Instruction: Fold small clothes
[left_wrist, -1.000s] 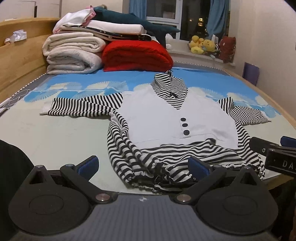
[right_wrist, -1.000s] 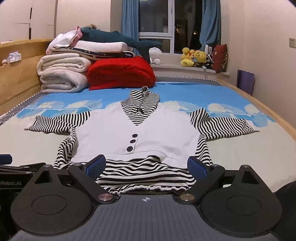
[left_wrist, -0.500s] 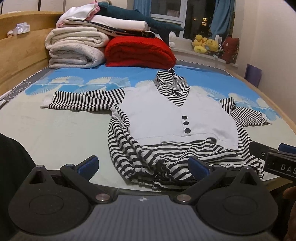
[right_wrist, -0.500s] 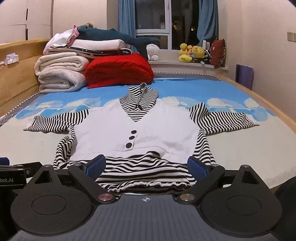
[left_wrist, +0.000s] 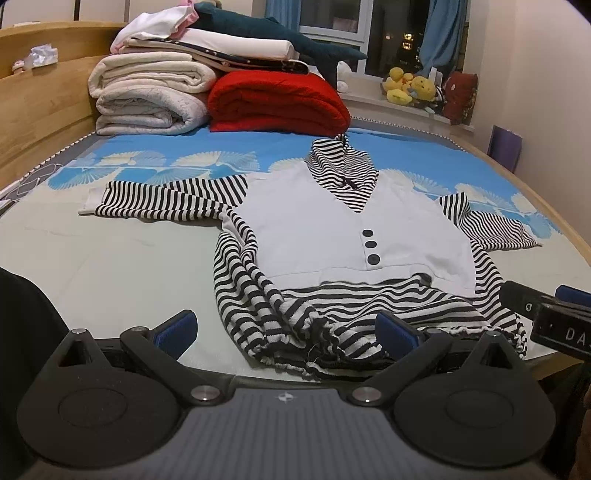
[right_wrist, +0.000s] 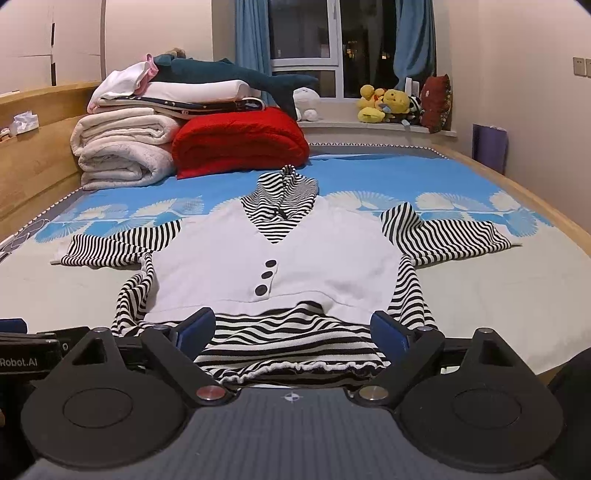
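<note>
Small striped top with white vest front (left_wrist: 343, 229) (right_wrist: 273, 254) lies flat on the bed (left_wrist: 110, 266) (right_wrist: 498, 295), hem at the near edge, hooded collar pointing toward the far end, both sleeves spread out sideways. Three dark buttons (left_wrist: 370, 246) (right_wrist: 266, 276) run down the vest centre. Hem is bunched and rumpled on its left side, flatter on the right. Left gripper (left_wrist: 286, 328) is spread wide, holding nothing, blue pads level with the near edge; its right pad sits over the striped hem, its left pad over bare sheet. Right gripper (right_wrist: 293, 328) is also wide and empty, straddling the hem just above it, contact unclear. Each gripper shows at the edge of the other's view. Far end of the bed: red folded blanket (left_wrist: 277, 101) (right_wrist: 240, 142), beside it stacked white blankets (left_wrist: 147, 96) (right_wrist: 122, 147). Plush toys (left_wrist: 413, 86) (right_wrist: 388, 103) on the window sill.
</note>
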